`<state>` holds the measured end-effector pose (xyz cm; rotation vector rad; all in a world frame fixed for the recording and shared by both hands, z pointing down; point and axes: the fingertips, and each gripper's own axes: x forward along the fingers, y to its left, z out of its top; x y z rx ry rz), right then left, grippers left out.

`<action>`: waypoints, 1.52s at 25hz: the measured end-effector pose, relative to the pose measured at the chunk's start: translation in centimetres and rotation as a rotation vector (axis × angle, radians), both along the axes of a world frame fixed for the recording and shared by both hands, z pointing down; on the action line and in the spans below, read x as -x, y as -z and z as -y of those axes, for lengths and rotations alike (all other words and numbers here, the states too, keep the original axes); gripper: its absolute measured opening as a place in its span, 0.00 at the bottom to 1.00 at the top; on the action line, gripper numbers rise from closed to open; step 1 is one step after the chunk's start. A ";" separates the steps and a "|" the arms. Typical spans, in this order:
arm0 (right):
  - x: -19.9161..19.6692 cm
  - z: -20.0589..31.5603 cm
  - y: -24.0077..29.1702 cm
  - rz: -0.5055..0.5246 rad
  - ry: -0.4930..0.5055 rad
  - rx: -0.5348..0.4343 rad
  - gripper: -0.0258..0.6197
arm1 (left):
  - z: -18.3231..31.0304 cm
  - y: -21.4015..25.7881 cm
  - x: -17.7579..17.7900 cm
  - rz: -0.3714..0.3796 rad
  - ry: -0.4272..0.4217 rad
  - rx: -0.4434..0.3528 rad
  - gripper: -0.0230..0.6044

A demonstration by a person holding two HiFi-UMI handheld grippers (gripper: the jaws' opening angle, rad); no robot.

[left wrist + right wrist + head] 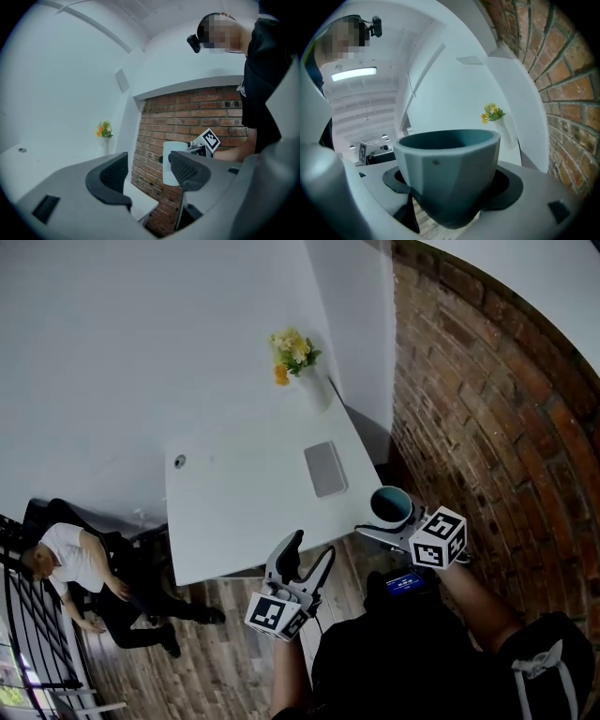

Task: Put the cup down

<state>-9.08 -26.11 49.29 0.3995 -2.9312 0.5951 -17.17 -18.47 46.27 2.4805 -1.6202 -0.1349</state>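
A teal cup [391, 503] hangs in the air just off the white table's [244, 512] right front corner, above the wooden floor, with my right gripper [385, 521] shut on it. In the right gripper view the cup [449, 164] fills the space between the dark pads [509, 185]. My left gripper [311, 547] stands open and empty below the table's front edge. From the left gripper view [150, 171] the cup [169, 161] shows pale beyond the right jaw, in front of the brick wall.
On the table are a grey flat pad [325, 468], a vase of yellow flowers [294, 354] at the far end and a small round fitting [179, 461]. A brick wall [487, 399] runs along the right. A person [80, 563] sits at the left.
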 end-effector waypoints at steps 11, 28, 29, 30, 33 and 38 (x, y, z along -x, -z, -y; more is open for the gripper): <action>1.9 5.4 -0.8 -0.015 -0.024 0.022 0.66 | 5.2 -1.4 1.8 0.010 -0.040 0.043 0.50; 7.1 4.6 -0.7 -0.016 -0.073 0.015 0.66 | 5.7 -2.4 5.3 -0.002 -0.142 0.084 0.50; 7.1 4.7 -0.8 -0.015 -0.076 0.017 0.66 | 5.7 -2.4 5.4 -0.004 -0.143 0.081 0.50; 7.1 4.8 -0.7 -0.016 -0.078 0.015 0.66 | 5.7 -2.3 5.5 -0.003 -0.144 0.076 0.50; 7.1 5.2 -0.4 -0.011 -0.084 0.007 0.66 | 6.0 -2.1 5.8 0.000 -0.142 0.067 0.50; 7.1 5.4 -0.3 -0.010 -0.082 0.002 0.66 | 6.3 -1.9 5.7 0.000 -0.142 0.063 0.50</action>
